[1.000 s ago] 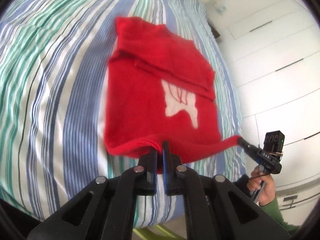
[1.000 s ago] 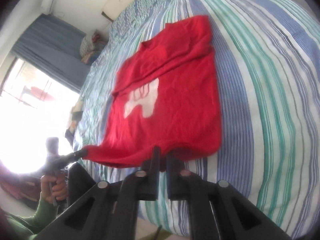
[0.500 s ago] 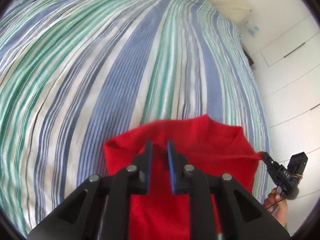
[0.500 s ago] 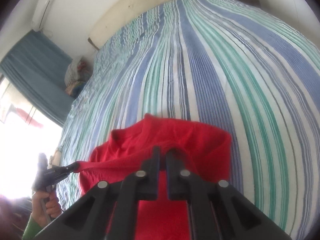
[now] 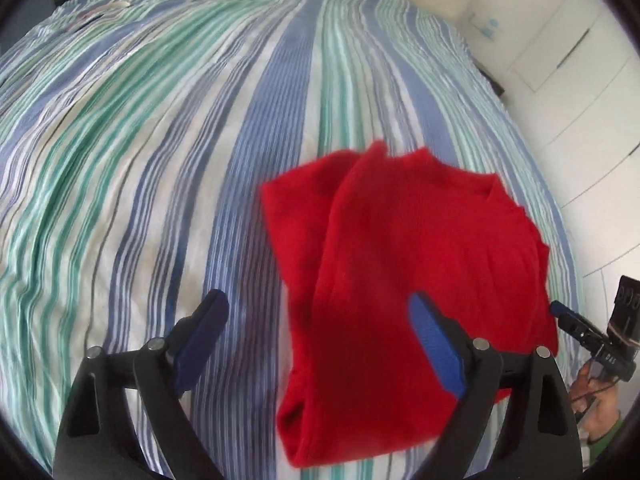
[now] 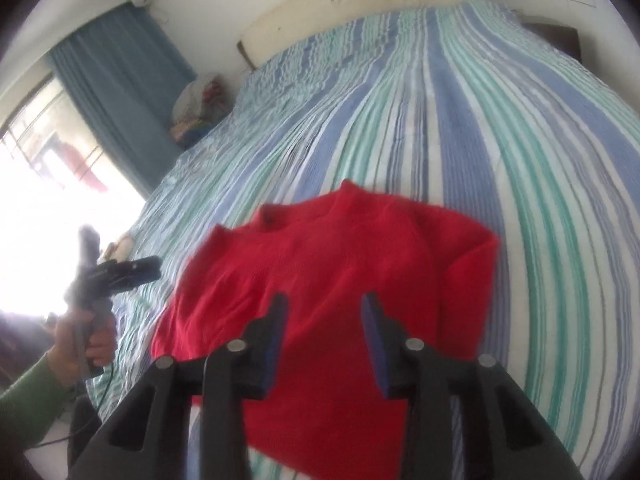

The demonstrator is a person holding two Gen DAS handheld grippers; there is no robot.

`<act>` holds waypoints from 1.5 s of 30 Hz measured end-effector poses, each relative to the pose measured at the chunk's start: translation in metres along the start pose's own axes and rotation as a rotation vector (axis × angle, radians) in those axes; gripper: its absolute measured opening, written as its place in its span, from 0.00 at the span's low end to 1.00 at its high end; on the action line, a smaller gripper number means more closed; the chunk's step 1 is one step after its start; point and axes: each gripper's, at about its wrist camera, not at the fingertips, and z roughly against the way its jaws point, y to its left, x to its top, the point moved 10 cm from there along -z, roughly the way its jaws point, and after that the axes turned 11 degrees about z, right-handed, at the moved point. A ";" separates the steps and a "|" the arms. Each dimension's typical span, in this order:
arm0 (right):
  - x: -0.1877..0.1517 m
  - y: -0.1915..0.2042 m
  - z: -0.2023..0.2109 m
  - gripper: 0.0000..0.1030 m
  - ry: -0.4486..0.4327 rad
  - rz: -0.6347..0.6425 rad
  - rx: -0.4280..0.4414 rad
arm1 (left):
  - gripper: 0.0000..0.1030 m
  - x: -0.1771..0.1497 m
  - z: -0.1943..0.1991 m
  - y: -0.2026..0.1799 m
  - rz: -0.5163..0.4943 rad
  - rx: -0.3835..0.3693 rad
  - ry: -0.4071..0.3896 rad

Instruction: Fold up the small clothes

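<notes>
Now both sets of tongs are letting go. The left tongs (image 5: 316, 320), which a second ago pinched the hem of the red knitted sweater (image 5: 404, 272), have their blue-padded jaws opening wide, nothing pressed between them; one jaw hangs over bare sheet, the other over the cloth. The right tongs (image 6: 324, 320) are opening too, about half apart, with the sweater (image 6: 332, 280) lying loose beneath them rather than gripped. Since that earlier view the hem has been carried up and over toward the collar, so the white chest print is hidden and the garment lies doubled near the bed's near edge, towards its right side. That fold looks done; a further fold or a tidy-up probably comes next.

The knit is soft, thick and fuzzy at the edges, with a rounded bulge along the near fold and an uneven left flap. Beyond it stretches the crinkled blue, green and white striped bedsheet (image 5: 200, 128), up to a pale headboard cushion (image 6: 360, 4).
</notes>
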 end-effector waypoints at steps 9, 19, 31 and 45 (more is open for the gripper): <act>-0.098 -0.002 0.050 0.64 0.134 0.090 -0.384 | 0.94 -0.099 0.072 0.020 -0.028 0.030 -0.114; -0.156 0.052 0.052 0.70 0.182 0.148 -0.591 | 0.96 -0.157 0.040 0.019 -0.147 0.183 -0.201; -0.165 0.077 0.054 0.70 0.196 0.223 -0.682 | 1.00 -0.164 0.032 0.019 -0.168 0.154 -0.223; -0.170 0.062 0.056 0.70 0.239 0.234 -0.725 | 1.00 -0.165 0.032 0.019 -0.171 0.155 -0.235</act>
